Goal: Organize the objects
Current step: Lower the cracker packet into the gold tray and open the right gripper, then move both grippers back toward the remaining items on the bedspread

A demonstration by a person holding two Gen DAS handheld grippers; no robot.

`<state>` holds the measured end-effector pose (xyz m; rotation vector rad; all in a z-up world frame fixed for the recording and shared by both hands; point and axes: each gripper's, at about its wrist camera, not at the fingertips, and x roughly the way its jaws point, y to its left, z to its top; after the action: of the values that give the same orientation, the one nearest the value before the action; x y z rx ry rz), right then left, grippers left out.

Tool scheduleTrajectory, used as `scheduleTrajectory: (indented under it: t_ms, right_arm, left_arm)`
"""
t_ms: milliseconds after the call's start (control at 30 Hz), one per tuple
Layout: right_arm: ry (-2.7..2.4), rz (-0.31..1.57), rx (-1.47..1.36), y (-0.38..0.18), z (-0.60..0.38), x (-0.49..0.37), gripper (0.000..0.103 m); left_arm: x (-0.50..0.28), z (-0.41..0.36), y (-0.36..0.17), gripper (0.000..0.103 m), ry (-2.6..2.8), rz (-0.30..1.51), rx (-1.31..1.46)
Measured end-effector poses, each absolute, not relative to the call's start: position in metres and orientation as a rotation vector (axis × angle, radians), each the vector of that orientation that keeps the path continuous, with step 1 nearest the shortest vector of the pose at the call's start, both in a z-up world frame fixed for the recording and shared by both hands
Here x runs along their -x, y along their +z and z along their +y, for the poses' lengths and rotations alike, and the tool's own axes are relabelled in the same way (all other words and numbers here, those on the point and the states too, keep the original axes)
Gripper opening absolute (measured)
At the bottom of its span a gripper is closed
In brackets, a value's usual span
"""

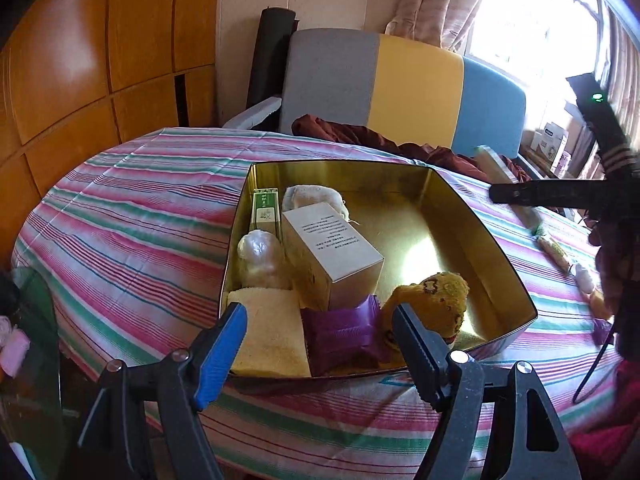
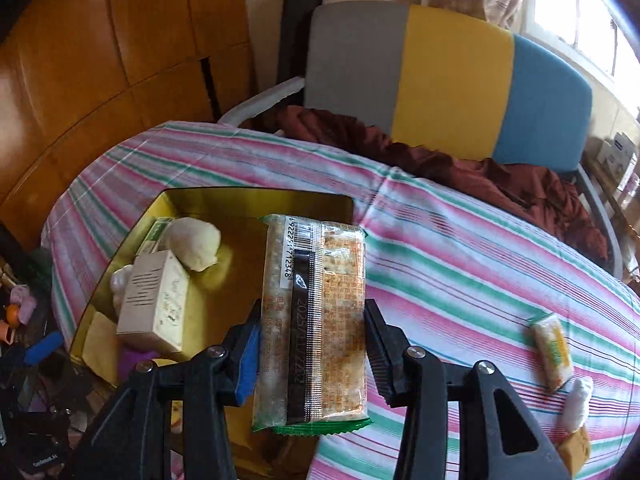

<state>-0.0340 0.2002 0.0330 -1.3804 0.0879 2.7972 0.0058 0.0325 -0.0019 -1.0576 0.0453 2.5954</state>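
A gold metal tin (image 1: 504, 264) sits on the striped table. It holds a white box (image 1: 332, 248), a purple packet (image 1: 344, 332), a yellow sponge (image 1: 268, 332), a yellow patterned item (image 1: 436, 300), a green box (image 1: 265, 210) and pale wrapped items. My left gripper (image 1: 320, 344) is open and empty at the tin's near rim. My right gripper (image 2: 312, 352) is shut on a long cracker packet (image 2: 316, 320), held above the tin's right edge (image 2: 348, 204). The right gripper and packet also show in the left wrist view (image 1: 516, 196).
Small snack packets (image 2: 554, 350) and a white wrapped item (image 2: 576, 400) lie on the tablecloth at the right. A maroon cloth (image 2: 460, 160) and a grey, yellow and blue chair (image 2: 452, 76) stand behind the table. Clutter lies off the left edge.
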Motion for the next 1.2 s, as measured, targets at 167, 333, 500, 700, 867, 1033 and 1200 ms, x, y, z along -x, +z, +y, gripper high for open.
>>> scheduleTrajectory:
  t_ms: [167,333,500,700,867,1033,1200]
  right_arm:
    - [2.795,0.105,1.495,0.006,0.168,0.06,0.046]
    - [2.75,0.144,1.591,-0.022,0.15,0.085,0.046]
    - [2.743,0.252,1.715,-0.047,0.139,0.098,0.046]
    - [2.768,0.325,1.778,-0.057,0.13,0.093,0.047]
    - [2.816,0.409,1.729,-0.048,0.135,0.088,0.055]
    - [2.844,0.411,1.662,-0.033,0.142,0.078,0.057]
    - [2.863,0.381,1.575,-0.018,0.152,0.059,0.057]
  left_arm:
    - [-0.003,0.028,-0.003,0.076,2.598,0.022,1.059]
    - [0.002,0.019,-0.005,0.076,2.61,-0.008,1.071]
    - [0.007,0.012,-0.007,0.077,2.619,-0.035,1.085]
    - [0.01,0.008,-0.007,0.077,2.635,-0.045,1.085]
    - [0.009,0.009,-0.005,0.079,2.645,-0.039,1.081]
    - [0.005,0.01,-0.001,0.08,2.658,-0.022,1.06]
    - [-0.001,0.013,0.006,0.08,2.664,-0.001,1.032]
